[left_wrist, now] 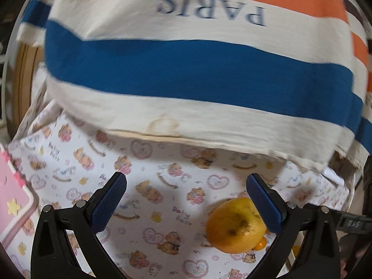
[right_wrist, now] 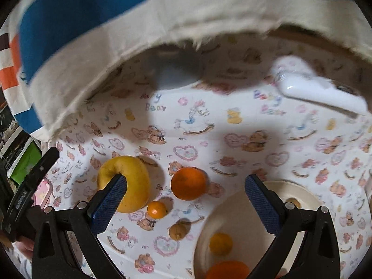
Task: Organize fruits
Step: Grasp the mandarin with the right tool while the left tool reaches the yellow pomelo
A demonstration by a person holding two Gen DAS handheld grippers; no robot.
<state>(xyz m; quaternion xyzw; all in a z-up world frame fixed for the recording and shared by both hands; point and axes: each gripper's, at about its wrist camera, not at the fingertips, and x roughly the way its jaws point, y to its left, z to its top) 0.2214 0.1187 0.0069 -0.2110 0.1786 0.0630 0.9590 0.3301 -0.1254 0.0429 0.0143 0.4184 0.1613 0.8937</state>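
Surface: teddy-bear print cloth (right_wrist: 190, 125), striped Paris shirt (left_wrist: 186, 74) looming beyond the fingers.
Risk: round yellow apple (right_wrist: 125, 181) could roll if nudged by one pad only.
Left gripper (left_wrist: 186, 200): wide, empty; apple against its right pad.
Right gripper (right_wrist: 186, 200): wide, empty; orange (right_wrist: 188, 183) between fingers, cream plate (right_wrist: 302, 200) under right finger.

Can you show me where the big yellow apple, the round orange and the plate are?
yellow apple (right_wrist: 133, 181): right wrist view, on its upper skin beside the finger.
orange (right_wrist: 188, 183): right wrist view, middle of its peel.
plate (right_wrist: 234, 203): right wrist view, on its bare cream rim at upper left.
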